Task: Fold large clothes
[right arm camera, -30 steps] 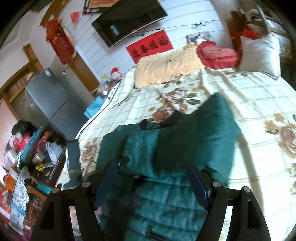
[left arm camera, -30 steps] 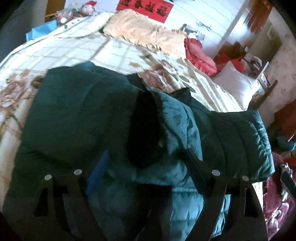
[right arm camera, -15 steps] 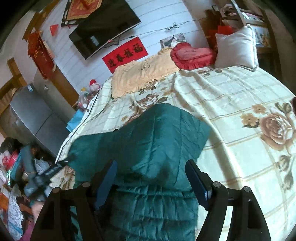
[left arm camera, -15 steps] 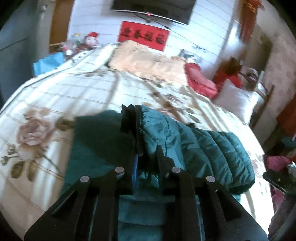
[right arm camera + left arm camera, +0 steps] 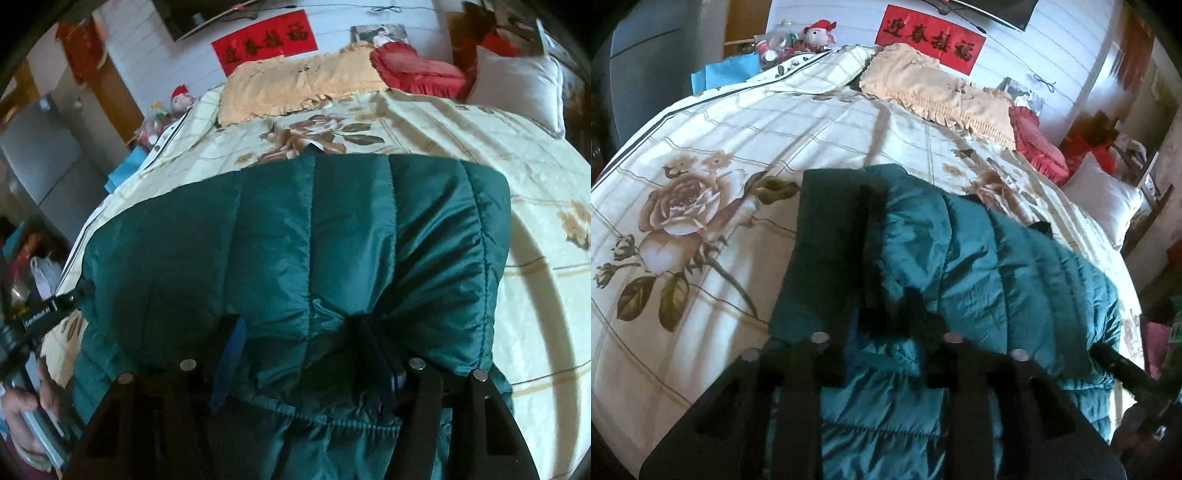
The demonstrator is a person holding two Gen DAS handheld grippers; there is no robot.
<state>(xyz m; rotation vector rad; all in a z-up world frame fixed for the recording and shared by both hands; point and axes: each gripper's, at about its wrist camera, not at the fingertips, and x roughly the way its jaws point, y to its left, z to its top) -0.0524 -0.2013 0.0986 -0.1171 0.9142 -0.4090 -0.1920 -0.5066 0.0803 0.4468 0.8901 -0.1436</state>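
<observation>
Left gripper [image 5: 886, 325]: its jaws are opening, a little way apart, with a dark fold of the jacket between them; whether the pads press on that fold cannot be told.
Bedspread [image 5: 701, 192]: cream, checked, with a big rose print; bare cloth lies to the left of the left jaws.
Jacket [image 5: 979, 266]: a teal quilted one, lying on the bedspread straight ahead of the left jaws and running off to their right; its darker lining side lies just ahead and left of them.
Frilled pillow [image 5: 934, 88]: peach, far ahead of the left jaws at the head of the bed.
Red cushion [image 5: 1038, 144]: ahead and right of the left jaws, just beside the frilled pillow.
Hand [image 5: 26, 410]: far left of the right jaws, holding the other gripper's handle.
Right gripper [image 5: 306, 350]: its jaws are closing around a puffed bunch of the jacket [image 5: 314, 229]; the bunch fills the gap and dimples at the right finger.
White pillow [image 5: 517, 85]: far ahead and right of the right jaws.
</observation>
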